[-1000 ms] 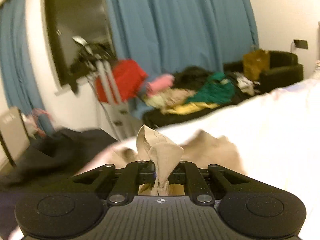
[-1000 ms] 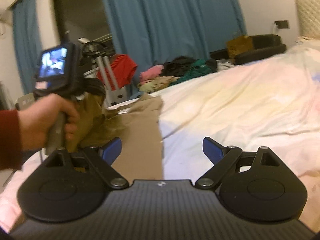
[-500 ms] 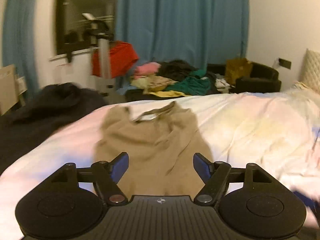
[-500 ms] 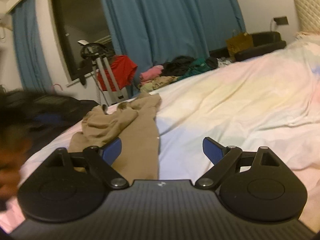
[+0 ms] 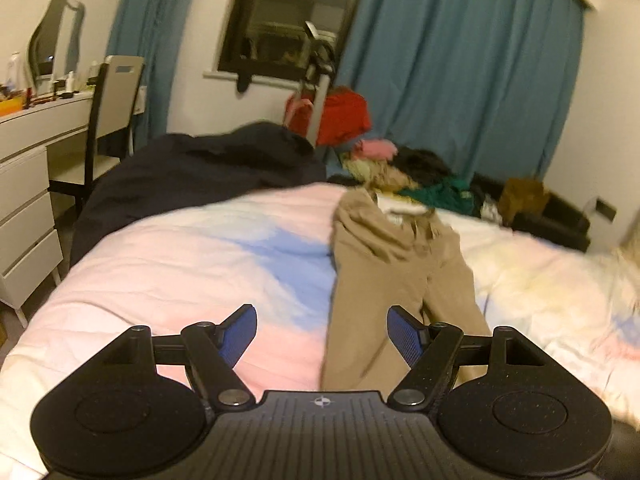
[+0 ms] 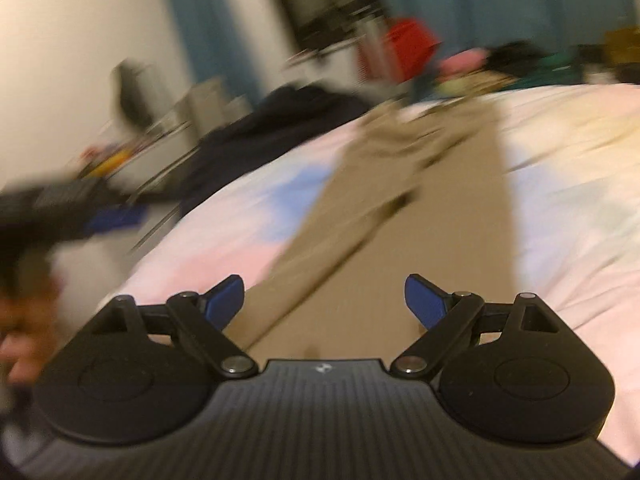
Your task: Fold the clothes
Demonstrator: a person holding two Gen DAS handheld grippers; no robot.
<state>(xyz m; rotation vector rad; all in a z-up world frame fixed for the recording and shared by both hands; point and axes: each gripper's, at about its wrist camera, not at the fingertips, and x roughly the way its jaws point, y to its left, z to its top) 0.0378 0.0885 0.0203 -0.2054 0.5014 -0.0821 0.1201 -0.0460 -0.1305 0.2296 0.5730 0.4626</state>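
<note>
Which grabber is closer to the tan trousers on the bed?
Right. The right gripper hovers open directly over the tan trousers; the left gripper is open too, set off to their left side above the pastel bedcover.

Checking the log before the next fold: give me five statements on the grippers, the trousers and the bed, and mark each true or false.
1. The left gripper is open and holds nothing. True.
2. The right gripper is shut on the trousers. False: its jaws stand apart, with the tan trousers lying on the bed beyond them.
3. The trousers lie on a pastel pink, blue and white bedspread. True.
4. The curtains are red. False: they are blue.
5. The trousers are folded into a neat square. False: they lie stretched out lengthwise, rumpled at the far end.
</note>
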